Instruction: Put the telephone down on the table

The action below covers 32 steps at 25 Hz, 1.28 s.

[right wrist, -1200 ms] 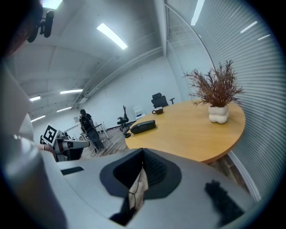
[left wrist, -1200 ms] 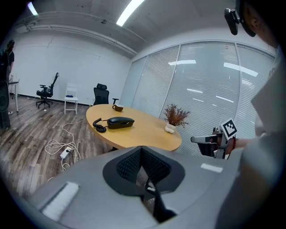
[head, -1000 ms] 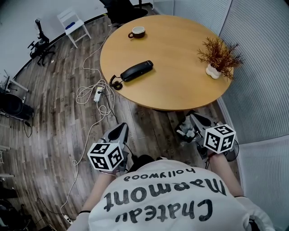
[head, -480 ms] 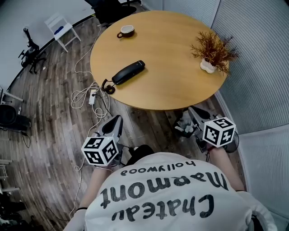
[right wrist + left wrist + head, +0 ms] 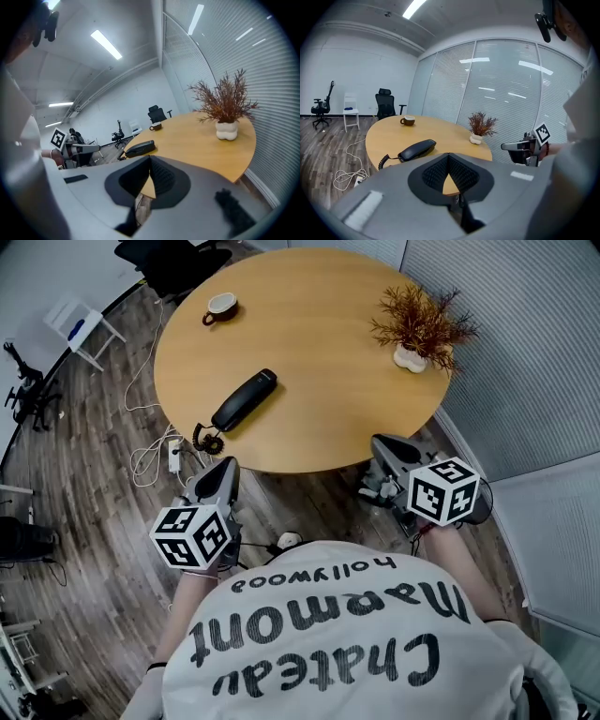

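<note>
A white power strip (image 5: 174, 454) with loose cables is seen on the wooden floor at the left. Next to it the left gripper (image 5: 221, 476) is held below the table edge — its jaws are pressed together and nothing is gripped. The black telephone (image 5: 244, 400) is lying flat on the round wooden table (image 5: 328, 381), near its left rim, with a cup (image 5: 221, 306) placed further back. A potted dry plant (image 5: 417, 329) is set towards the right. The right gripper (image 5: 382, 454) is held by the near rim — jaws closed, also empty.
</note>
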Available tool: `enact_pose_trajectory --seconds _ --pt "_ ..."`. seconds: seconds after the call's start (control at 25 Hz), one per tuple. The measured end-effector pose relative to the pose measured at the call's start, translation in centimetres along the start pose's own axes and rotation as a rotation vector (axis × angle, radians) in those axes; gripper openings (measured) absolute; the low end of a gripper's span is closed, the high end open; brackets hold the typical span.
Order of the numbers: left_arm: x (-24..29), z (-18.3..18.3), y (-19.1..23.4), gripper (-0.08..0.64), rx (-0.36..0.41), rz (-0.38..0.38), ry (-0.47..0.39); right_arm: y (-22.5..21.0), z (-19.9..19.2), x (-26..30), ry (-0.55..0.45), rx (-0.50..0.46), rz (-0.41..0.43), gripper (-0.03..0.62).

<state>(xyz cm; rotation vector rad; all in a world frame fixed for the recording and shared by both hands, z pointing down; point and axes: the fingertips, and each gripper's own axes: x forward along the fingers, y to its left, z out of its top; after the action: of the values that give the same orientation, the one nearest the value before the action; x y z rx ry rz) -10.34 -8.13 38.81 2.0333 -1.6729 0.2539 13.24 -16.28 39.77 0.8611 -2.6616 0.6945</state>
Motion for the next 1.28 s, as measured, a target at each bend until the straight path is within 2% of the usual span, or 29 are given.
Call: enact_pose_trajectory --seconds 0.2,0.4,0.64,1.28 --pt "0.1 0.4 1.2 0.009 -0.004 -0.006 0.004 0.6 0.6 1.1 -0.002 -0.001 -0.003 0.015" --pt "0.2 0.2 1.8 0.009 -0.015 -0.008 0.010 0.9 1.4 1.5 -0.053 0.035 0.021 0.015" --pt "0.2 0.1 2.2 0.009 -0.024 0.000 0.005 0.7 1.0 1.8 -0.018 -0.055 -0.021 0.015" --pt "-0.5 -0.6 2.2 0.009 -0.041 0.016 0.003 1.2 0.1 2.0 0.016 -0.032 0.012 0.015"
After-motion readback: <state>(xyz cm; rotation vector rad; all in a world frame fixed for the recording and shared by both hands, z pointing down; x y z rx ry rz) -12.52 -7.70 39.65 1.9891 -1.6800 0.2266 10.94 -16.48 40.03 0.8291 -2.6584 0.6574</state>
